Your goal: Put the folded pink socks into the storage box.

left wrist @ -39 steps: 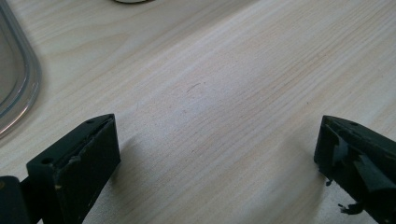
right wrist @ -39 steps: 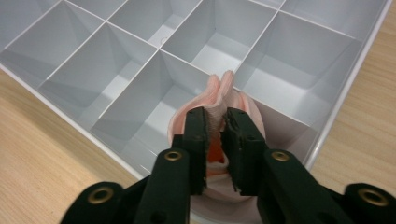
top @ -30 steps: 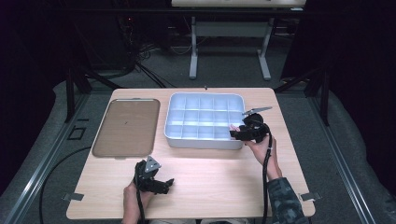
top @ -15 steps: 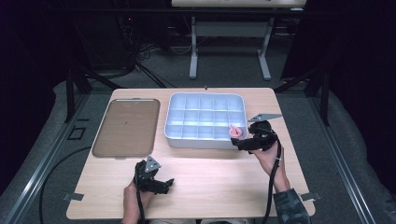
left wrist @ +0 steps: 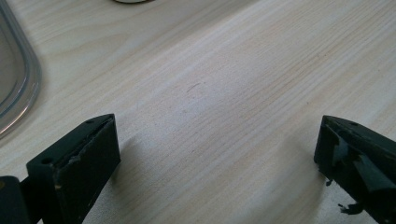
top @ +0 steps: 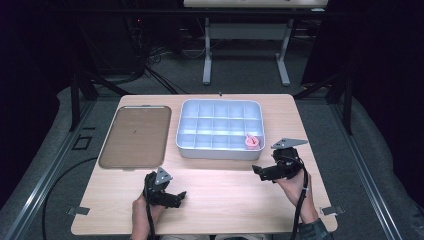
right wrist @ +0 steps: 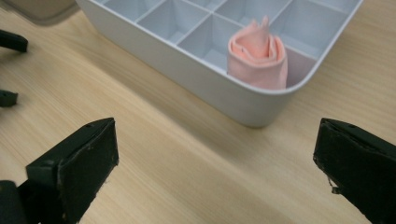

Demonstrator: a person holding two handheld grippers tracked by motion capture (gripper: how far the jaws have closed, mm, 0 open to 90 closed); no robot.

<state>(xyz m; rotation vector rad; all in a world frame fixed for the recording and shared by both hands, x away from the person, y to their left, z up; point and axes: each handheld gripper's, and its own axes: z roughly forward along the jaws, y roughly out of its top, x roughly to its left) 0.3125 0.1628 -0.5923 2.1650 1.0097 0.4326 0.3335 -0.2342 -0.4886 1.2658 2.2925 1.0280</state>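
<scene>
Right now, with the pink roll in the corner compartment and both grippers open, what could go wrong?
1. The rolled pink cloth stands above the rim of the divided grey tray, so it might unroll or tip out.
2. The right gripper sits close to the tray's near wall; a careless move could push the tray.
3. The left gripper lies low over the table and could scrape the wood.

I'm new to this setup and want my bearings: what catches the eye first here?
The pink rolled cloth stands out, upright in the near right corner compartment of the pale divided tray. The right gripper sits open just in front of that corner, and a brown flat tray lies to the left.
</scene>
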